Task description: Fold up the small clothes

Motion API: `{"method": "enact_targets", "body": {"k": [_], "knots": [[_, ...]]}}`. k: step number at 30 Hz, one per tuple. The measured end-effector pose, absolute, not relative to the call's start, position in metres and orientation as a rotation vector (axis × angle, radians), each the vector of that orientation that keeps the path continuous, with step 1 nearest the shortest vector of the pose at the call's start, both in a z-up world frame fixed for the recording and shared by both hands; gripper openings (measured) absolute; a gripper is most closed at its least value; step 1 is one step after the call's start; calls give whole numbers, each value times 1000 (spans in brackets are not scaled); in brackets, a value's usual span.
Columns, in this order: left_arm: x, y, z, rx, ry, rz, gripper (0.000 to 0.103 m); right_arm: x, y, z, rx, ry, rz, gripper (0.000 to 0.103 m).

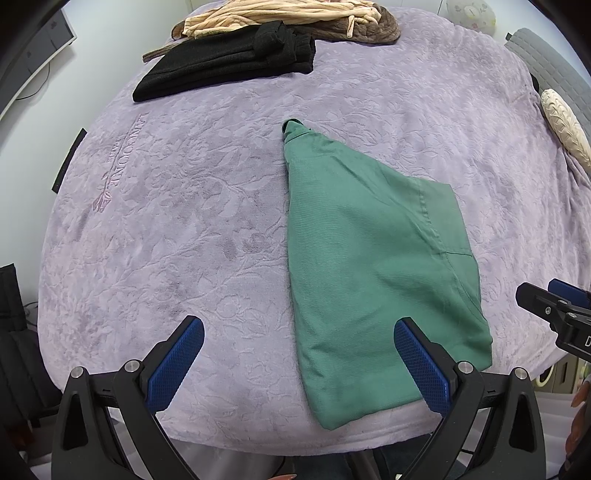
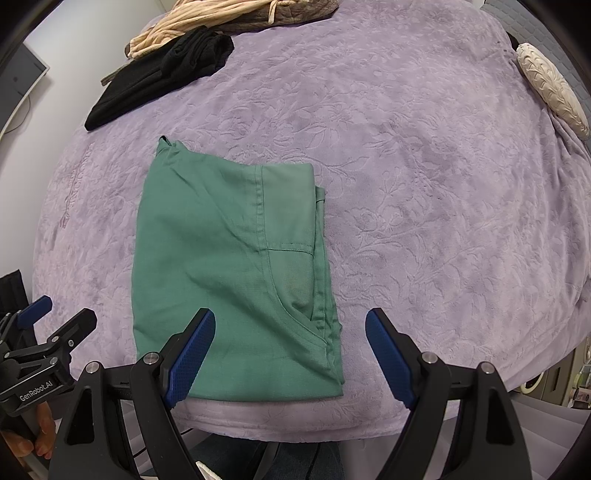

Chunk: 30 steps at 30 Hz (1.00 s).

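One green garment [image 2: 229, 266], folded, is lying flat near the front edge of the lilac blanket [image 2: 424, 192]. The right gripper [image 2: 288, 354] is hovering wide open over its near right corner, gripping nothing. The left gripper [image 1: 299, 365] is likewise standing wide open and empty above the garment's near left edge. One black garment [image 1: 225, 62] and one tan pile [image 1: 280, 16] are resting at the far edge.

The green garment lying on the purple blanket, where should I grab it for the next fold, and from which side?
Grip the green garment at its near hem corners, coming from the near edge of the purple blanket. It lies flat, already folded lengthwise, and both the left gripper and right gripper are open just above that hem.
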<state>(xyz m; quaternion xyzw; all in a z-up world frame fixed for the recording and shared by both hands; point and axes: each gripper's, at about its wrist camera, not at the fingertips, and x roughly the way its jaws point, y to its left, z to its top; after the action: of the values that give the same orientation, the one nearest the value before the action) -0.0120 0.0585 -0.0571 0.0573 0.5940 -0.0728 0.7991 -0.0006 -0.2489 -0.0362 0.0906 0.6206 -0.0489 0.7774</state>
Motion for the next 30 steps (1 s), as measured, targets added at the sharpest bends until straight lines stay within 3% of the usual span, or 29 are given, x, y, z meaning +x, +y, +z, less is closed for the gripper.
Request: {"method": "enact_targets", "body": {"k": [30], "knots": [[-14, 55, -58, 154, 1268, -132, 103, 1, -249, -36, 196, 1344, -104, 86]]}}
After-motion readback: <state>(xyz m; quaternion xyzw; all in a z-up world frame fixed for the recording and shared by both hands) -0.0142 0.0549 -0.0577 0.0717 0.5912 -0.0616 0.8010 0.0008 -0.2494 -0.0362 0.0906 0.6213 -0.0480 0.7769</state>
